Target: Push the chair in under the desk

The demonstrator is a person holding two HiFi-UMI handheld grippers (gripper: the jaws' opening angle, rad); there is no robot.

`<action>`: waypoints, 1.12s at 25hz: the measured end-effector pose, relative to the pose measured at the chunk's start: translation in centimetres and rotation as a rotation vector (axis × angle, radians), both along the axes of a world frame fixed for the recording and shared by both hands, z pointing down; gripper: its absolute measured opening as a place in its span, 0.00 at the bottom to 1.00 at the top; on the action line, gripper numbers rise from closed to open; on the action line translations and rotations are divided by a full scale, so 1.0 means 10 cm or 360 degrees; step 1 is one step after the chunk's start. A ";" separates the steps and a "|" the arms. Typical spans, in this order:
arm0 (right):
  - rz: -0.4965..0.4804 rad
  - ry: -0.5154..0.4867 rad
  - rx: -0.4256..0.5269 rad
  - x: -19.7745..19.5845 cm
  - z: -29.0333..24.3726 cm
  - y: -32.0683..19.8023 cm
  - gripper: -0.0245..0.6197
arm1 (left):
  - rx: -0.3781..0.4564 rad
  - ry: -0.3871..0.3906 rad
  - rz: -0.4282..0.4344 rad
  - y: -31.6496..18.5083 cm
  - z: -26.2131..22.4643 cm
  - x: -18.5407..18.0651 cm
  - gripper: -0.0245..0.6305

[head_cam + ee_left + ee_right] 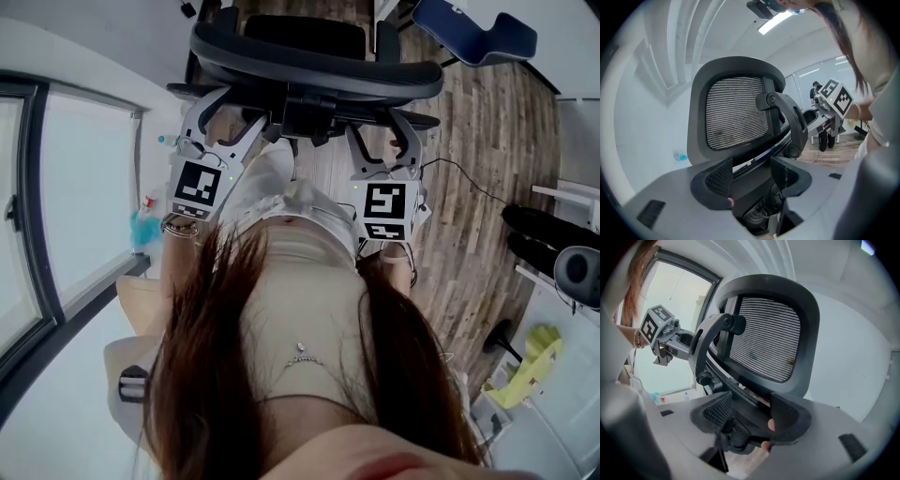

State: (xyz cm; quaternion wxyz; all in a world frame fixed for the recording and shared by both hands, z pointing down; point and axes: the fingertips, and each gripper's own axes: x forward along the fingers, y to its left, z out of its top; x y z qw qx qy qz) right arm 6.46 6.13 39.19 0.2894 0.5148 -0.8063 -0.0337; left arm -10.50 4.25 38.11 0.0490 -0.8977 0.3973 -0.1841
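Backrest of the chair (319, 64) lies between the spread jaws of left gripper (751, 174) and right gripper (749, 411), apparently unclamped.

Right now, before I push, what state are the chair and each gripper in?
chair: upright on the wood floor, back toward the grippers.
left gripper: open, fingers apart at the chair's back frame, nothing clamped.
right gripper: open, fingers apart at the back frame, nothing clamped.
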 end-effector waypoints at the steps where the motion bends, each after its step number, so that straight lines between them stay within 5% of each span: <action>1: -0.0014 -0.0010 -0.0006 0.00 0.00 0.00 0.44 | 0.0000 -0.0001 -0.0001 0.00 0.00 0.00 0.41; 28: -0.0090 -0.0092 0.0043 0.01 -0.01 -0.21 0.45 | 0.0008 0.0033 0.0012 -0.23 -0.02 0.01 0.41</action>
